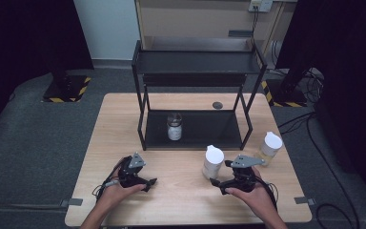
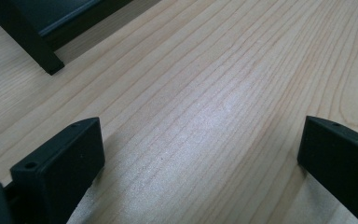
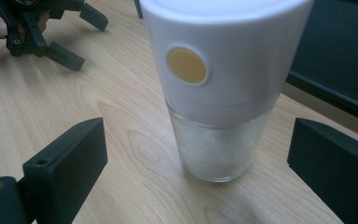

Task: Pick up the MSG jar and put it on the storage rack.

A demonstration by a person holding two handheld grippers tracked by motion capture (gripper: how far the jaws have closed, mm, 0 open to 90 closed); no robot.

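Observation:
A jar (image 1: 213, 161) with a white cap and a clear lower part stands on the wooden table (image 1: 119, 124), right of centre. My right gripper (image 1: 218, 185) is open just in front of it. In the right gripper view the jar (image 3: 219, 93) stands upright just ahead of the spread jaws of that gripper (image 3: 196, 140), untouched, with a yellow dot on its cap. My left gripper (image 1: 149, 183) rests low at the front left, open. In its own view the left gripper (image 2: 200, 140) has bare wood between its jaws. It also shows far off as the left gripper (image 3: 86, 39).
A second white-capped jar (image 1: 270, 145) stands near the table's right edge. A black two-level rack (image 1: 195, 62) stands at the back centre, with a small glass jar (image 1: 174, 127) on its lower shelf. One rack foot (image 2: 42, 51) shows close by. A dark disc (image 1: 217, 105) lies behind the rack.

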